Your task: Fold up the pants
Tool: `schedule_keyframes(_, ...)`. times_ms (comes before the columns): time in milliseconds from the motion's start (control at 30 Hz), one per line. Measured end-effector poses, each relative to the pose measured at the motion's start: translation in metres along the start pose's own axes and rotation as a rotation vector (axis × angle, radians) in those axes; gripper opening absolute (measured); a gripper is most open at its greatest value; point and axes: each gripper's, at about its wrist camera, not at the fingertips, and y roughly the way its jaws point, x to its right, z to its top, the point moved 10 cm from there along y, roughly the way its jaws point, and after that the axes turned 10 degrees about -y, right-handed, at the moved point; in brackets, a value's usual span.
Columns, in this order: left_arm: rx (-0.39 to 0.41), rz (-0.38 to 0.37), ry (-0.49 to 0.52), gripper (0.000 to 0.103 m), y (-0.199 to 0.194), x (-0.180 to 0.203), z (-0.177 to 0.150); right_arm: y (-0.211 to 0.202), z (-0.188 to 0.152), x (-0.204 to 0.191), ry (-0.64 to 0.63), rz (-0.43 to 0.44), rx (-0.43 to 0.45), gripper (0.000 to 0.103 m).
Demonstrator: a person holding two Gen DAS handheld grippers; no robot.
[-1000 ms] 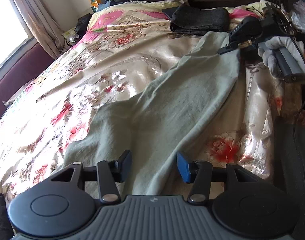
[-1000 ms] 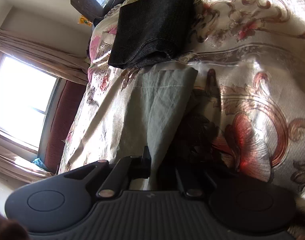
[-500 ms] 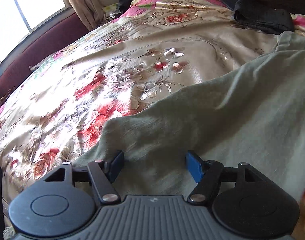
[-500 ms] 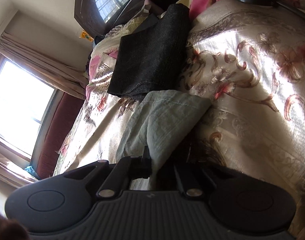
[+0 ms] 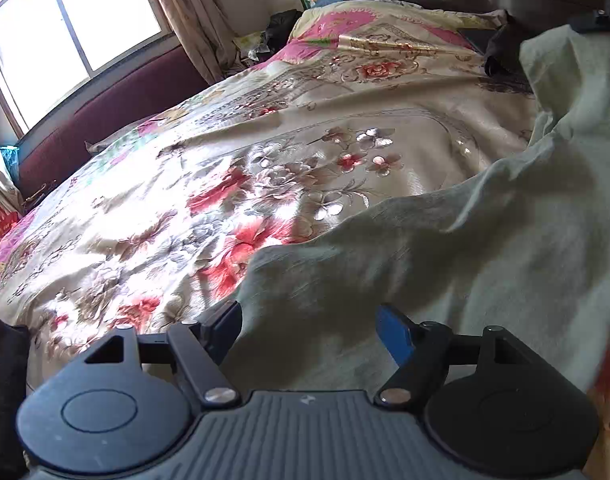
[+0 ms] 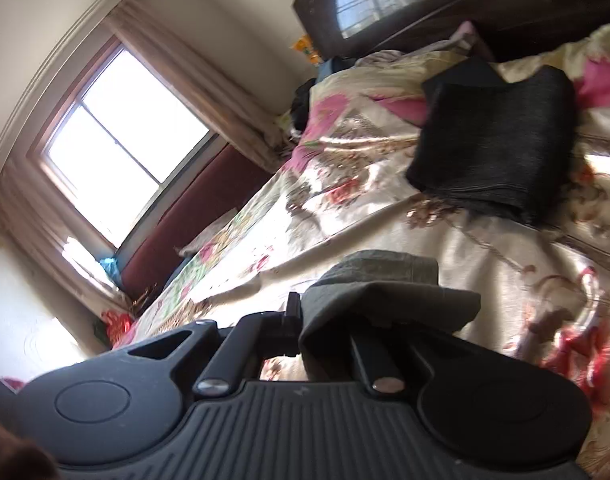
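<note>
While the right hand-held gripper [image 6: 325,320] pinches the pants [image 5: 445,248] hem, they stretch toward the wide-open left hand-held gripper [image 5: 309,324].

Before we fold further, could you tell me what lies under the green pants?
The green pants lie on the floral bedspread. Whatever else they cover is hidden.

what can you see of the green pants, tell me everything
The green pants are pale sage, soft woven cloth, rumpled, spread across the floral bedspread. One end is lifted and pinched in the shut right gripper, a stitched hem draping over its fingers. The open left gripper straddles the near edge without clamping it.
</note>
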Motion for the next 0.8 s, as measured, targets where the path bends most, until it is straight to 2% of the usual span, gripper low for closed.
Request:
schedule_keyframes(67, 0.007, 0.006, -0.026, 0.088, -0.012, -0.016, -0.008, 0.013, -0.013, -0.047, -0.13, 0.043, -0.043, 0.004)
schedule_keyframes(200, 0.0, 0.04, -0.091, 0.088, -0.031, -0.057, -0.031, 0.037, -0.063, -0.141, -0.366, 0.142, -0.128, 0.004)
schedule_keyframes(333, -0.026, 0.091, -0.153, 0.088, -0.044, -0.097, -0.062, 0.054, -0.142, -0.215, -0.647, 0.221, -0.239, 0.004)
schedule_keyframes(400, -0.033, 0.109, -0.196, 0.088, -0.051, -0.116, -0.075, 0.053, -0.189, -0.246, -0.884, 0.226, -0.27, 0.004)
schedule_keyframes(500, -0.032, 0.091, -0.31, 0.088, -0.059, -0.138, -0.084, 0.048, -0.248, -0.271, -1.236, 0.23, -0.275, 0.005)
schedule_keyframes(567, -0.014, 0.088, -0.38, 0.088, -0.063, -0.15, -0.083, 0.042, -0.272, -0.277, -1.395, 0.234, -0.255, 0.005)
schedule_keyframes(700, 0.002, 0.091, -0.458, 0.088, -0.066, -0.168, -0.089, 0.035, -0.284, -0.28, -1.539, 0.234, -0.24, 0.005)
schedule_keyframes(800, 0.016, 0.083, -0.525, 0.088, -0.073, -0.184, -0.094, 0.035, -0.277, -0.291, -1.527, 0.233, -0.224, 0.005)
